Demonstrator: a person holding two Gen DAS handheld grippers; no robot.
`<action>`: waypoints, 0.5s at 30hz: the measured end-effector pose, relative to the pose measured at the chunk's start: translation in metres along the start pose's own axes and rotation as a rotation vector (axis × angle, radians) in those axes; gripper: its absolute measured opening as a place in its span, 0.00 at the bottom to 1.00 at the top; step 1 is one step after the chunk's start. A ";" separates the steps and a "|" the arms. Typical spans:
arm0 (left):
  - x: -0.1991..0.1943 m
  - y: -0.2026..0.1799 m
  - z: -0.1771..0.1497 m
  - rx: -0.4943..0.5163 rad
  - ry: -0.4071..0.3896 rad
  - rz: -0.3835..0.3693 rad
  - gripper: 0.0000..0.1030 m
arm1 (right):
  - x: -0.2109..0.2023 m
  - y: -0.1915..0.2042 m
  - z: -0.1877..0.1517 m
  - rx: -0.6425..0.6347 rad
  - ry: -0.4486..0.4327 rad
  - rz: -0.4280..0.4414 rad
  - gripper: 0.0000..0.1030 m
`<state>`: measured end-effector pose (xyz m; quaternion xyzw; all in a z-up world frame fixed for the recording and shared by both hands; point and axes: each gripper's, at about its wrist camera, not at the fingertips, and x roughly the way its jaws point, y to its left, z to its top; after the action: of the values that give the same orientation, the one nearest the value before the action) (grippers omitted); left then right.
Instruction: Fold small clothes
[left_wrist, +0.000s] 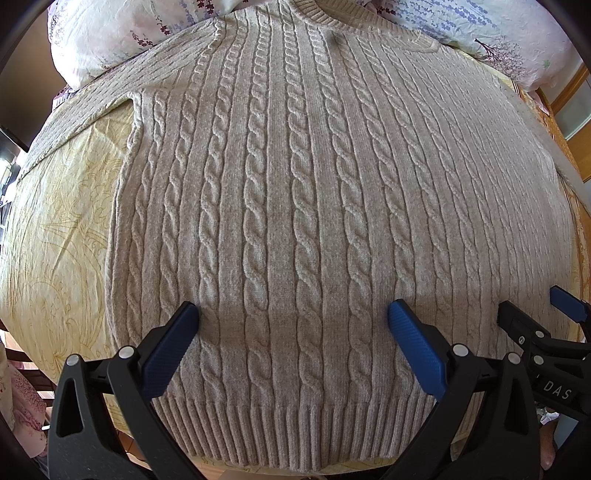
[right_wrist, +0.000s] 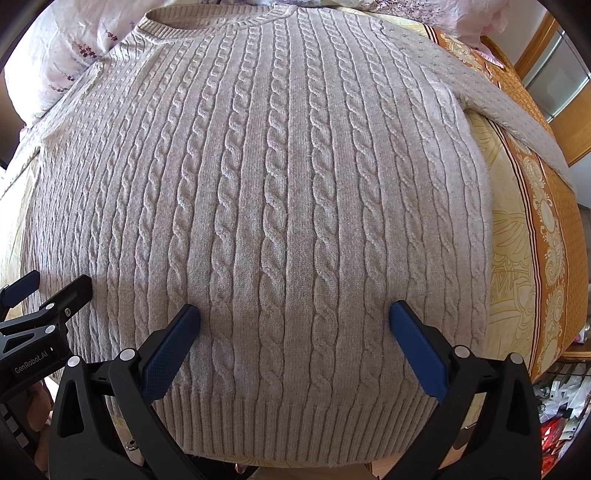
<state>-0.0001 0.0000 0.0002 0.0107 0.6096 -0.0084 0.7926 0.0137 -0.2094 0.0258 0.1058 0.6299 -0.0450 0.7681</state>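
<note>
A beige cable-knit sweater (left_wrist: 295, 192) lies flat and face up on the bed, collar far, ribbed hem (left_wrist: 295, 432) near me. It also fills the right wrist view (right_wrist: 266, 206). Its left sleeve (left_wrist: 92, 110) runs out to the left, its right sleeve (right_wrist: 517, 107) to the right. My left gripper (left_wrist: 293, 314) is open and empty, hovering over the lower left part of the sweater. My right gripper (right_wrist: 294, 314) is open and empty over the lower right part. Each gripper shows at the edge of the other's view (left_wrist: 535, 306) (right_wrist: 44, 291).
The sweater rests on a yellow patterned bedsheet (left_wrist: 62, 229) with an orange border (right_wrist: 546, 229). A floral pillow (left_wrist: 122, 33) lies beyond the collar. Wooden furniture (right_wrist: 565, 85) stands at the right, and clutter (right_wrist: 561, 424) lies on the floor beside the bed.
</note>
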 end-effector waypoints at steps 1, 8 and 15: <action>0.000 0.000 0.000 0.000 0.001 0.000 0.98 | 0.000 0.000 0.000 -0.001 0.001 0.000 0.99; 0.000 0.000 0.000 0.000 0.002 0.000 0.98 | 0.000 0.000 0.000 0.001 -0.001 0.000 0.99; 0.000 0.000 0.000 -0.001 0.003 0.000 0.98 | -0.004 -0.002 -0.004 -0.006 -0.030 0.006 0.99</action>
<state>0.0000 0.0002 0.0002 0.0103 0.6108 -0.0082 0.7917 0.0084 -0.2105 0.0284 0.1048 0.6182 -0.0424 0.7778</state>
